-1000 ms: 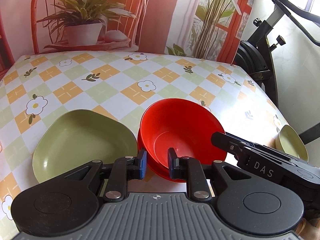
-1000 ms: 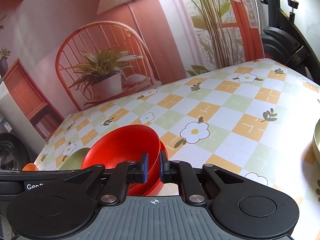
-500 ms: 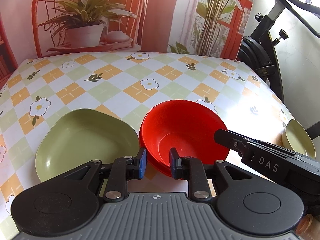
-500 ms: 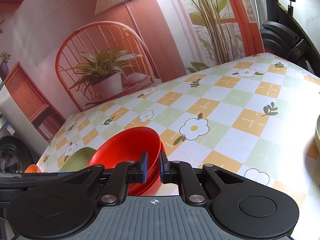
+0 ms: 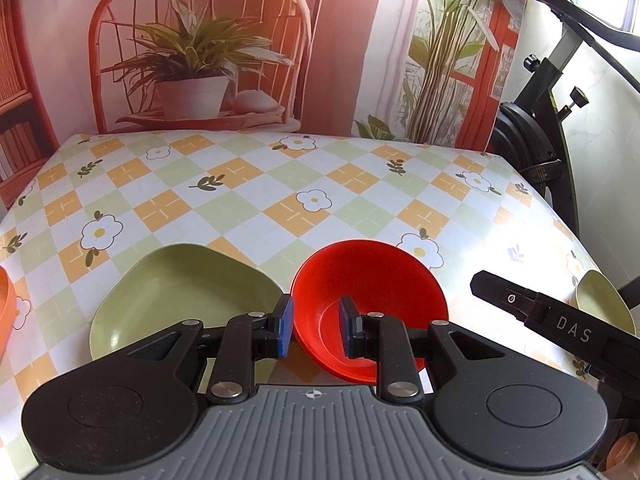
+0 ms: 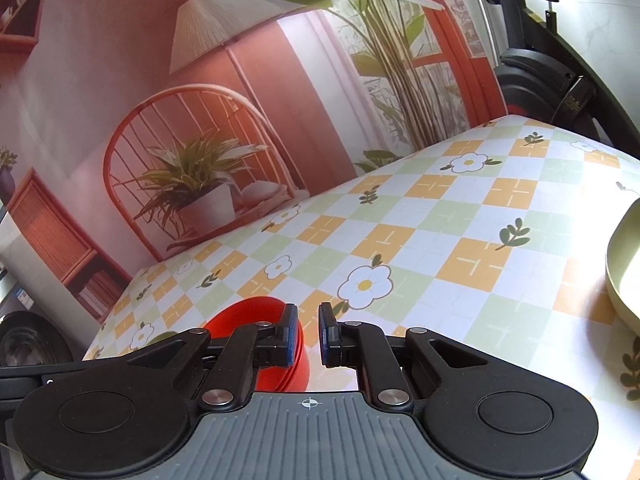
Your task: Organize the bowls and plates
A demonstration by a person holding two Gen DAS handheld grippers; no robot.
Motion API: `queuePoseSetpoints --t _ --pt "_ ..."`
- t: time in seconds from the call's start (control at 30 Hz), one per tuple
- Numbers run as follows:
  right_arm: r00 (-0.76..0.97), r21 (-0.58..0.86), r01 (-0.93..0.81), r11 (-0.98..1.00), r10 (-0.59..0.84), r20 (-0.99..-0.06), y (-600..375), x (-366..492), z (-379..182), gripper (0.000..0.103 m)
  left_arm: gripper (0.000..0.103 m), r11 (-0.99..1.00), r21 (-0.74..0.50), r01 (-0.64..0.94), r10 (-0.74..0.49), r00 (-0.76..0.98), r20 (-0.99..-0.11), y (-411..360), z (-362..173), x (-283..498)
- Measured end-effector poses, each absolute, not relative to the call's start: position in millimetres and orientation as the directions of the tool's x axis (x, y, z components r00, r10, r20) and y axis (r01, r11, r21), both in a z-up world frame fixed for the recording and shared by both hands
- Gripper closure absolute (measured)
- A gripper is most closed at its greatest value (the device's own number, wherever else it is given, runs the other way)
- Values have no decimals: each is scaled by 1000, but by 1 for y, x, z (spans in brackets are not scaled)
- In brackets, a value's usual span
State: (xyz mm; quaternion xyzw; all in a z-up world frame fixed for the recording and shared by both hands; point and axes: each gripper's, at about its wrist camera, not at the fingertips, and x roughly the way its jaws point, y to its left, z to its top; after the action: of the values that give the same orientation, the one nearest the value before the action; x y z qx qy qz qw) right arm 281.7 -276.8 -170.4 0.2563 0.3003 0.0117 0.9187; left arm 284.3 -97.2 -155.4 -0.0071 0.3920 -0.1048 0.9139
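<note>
Left gripper point(image 5: 312, 330) jaws gaping, straddling red bowl point(image 5: 370, 312) near rim; right gripper point(image 6: 308, 334) jaws parted, empty. Seating rim deep before clamping, imo.

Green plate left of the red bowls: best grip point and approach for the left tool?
Take the green plate by its raised near rim, coming from the camera side at a low angle, one finger inside and one under the lip. It lies flat and shallow, so only the rim offers a pinch. Keep left of the red bowls, which sit close beside it. The left tool is open.

Plate point(image 5: 180, 292) lies just left of bowl point(image 5: 372, 300) on table point(image 5: 320, 184).
</note>
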Motion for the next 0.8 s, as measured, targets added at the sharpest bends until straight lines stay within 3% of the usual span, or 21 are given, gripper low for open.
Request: queuePoseSetpoints --t 0.43,0.8 --pt "860 441 236 866 25 -510 -326 267 -164 91 77 958 -111 264 -266 681 -682 -133 -149 287" --pt "829 280 414 866 -232 -509 -397 233 -153 91 77 865 -221 450 -476 600 -644 -226 -157 306"
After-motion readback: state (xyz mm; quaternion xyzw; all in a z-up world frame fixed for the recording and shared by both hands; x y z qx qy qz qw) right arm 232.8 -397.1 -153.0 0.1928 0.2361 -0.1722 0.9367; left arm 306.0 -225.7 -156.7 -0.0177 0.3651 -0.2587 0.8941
